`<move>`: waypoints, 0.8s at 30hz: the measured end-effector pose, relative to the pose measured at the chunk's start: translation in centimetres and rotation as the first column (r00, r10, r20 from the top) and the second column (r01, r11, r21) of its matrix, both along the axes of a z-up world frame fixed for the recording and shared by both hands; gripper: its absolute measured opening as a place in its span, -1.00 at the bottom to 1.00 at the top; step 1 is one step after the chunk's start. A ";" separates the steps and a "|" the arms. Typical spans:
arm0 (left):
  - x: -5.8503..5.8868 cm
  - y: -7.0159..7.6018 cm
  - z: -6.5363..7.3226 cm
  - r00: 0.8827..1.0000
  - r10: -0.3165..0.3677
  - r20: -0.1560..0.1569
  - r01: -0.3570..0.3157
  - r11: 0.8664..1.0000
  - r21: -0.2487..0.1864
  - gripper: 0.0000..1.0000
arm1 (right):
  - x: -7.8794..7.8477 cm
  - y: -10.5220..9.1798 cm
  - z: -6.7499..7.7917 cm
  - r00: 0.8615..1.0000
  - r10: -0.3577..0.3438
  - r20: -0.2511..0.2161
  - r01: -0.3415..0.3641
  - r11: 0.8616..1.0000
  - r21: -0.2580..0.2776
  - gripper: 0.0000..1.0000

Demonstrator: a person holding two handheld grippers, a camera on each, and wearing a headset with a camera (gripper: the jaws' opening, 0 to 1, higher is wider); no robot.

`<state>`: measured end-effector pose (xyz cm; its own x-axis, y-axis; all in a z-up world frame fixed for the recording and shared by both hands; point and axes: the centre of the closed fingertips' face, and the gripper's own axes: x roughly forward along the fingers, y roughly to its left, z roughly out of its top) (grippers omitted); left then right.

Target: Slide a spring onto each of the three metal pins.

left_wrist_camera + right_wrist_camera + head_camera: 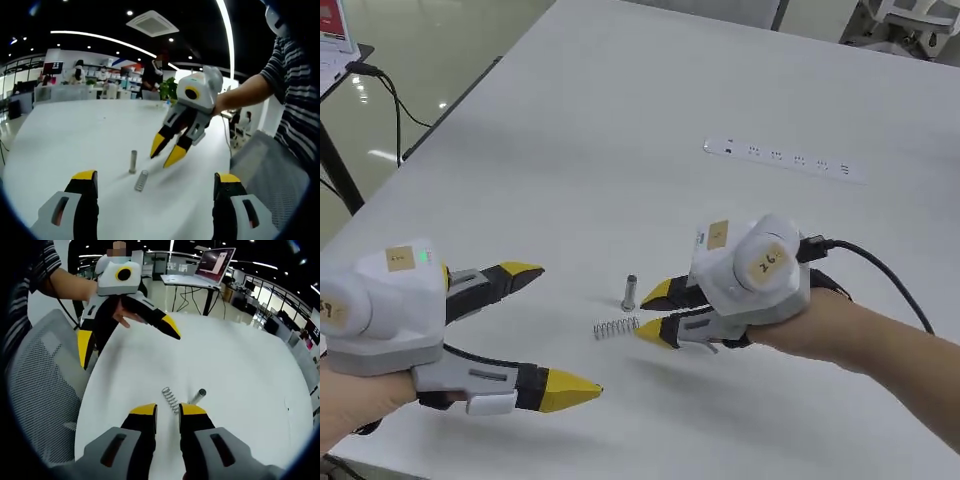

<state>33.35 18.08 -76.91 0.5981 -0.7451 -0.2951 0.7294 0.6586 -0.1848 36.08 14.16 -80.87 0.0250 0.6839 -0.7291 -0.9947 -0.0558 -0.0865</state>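
Leftmost, found the left gripper point(565, 330) spread wide above the white counter point(620, 150), holding nothing. Further right, saw one spring point(616, 328) lying flat on the counter, with a single metal pin point(630, 292) standing upright just behind it (bare of any spring, and slightly apart from this one). Next, noted the right gripper point(643, 315) parted only narrowly, tips at the spring's right end, not clamped on it. Farther back and right, spotted a power strip point(785, 160) lying well apart.
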 end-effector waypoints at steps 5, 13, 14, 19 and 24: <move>0.0 -0.1 0.0 1.000 0.002 0.000 -0.002 1.000 -0.003 0.86 | 0.0 0.7 -1.1 0.999 0.035 0.003 -0.035 0.999 -0.037 -0.70; -0.1 0.4 0.0 1.000 0.013 0.000 -0.013 1.000 -0.006 0.85 | 0.7 1.5 -2.3 0.999 0.033 0.004 -0.033 0.998 -0.057 -0.71; -0.1 0.4 -0.1 1.000 0.015 -0.002 -0.015 1.000 -0.006 0.85 | 0.9 1.5 -2.6 0.999 0.038 0.007 -0.038 0.997 -0.067 -0.71; -0.2 0.6 -0.2 1.000 0.020 -0.006 -0.021 1.000 -0.008 0.85 | 1.2 1.4 -3.4 0.999 0.028 -0.016 -0.029 0.996 -0.086 -0.71; -0.1 0.8 -0.2 1.000 0.028 -0.010 -0.028 1.000 -0.011 0.85 | 1.3 1.4 -3.9 0.999 0.030 -0.021 -0.032 0.995 -0.093 -0.72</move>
<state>33.26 18.90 -77.14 0.6162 -0.7312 -0.2928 0.7088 0.6769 -0.1987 37.39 15.58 -84.78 -0.0100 0.6129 -0.7901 -0.9937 -0.0940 -0.0603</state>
